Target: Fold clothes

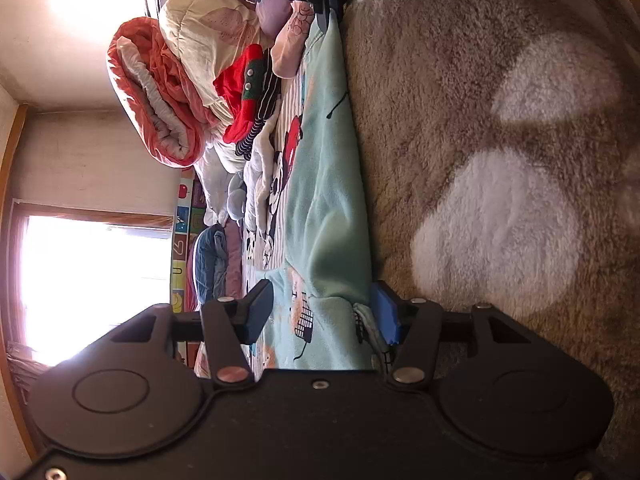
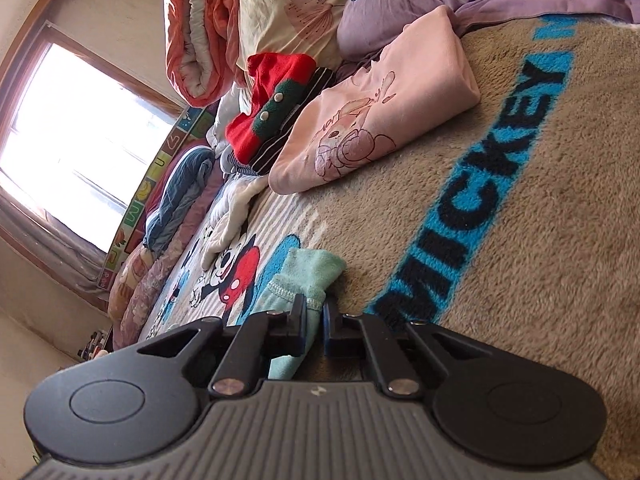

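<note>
Fuzzy Mickey blanket covers the bed; mint garment, folded pink top, red-striped pile lie on it.

Mickey blanket, rolled orange quilt, bright window
</note>
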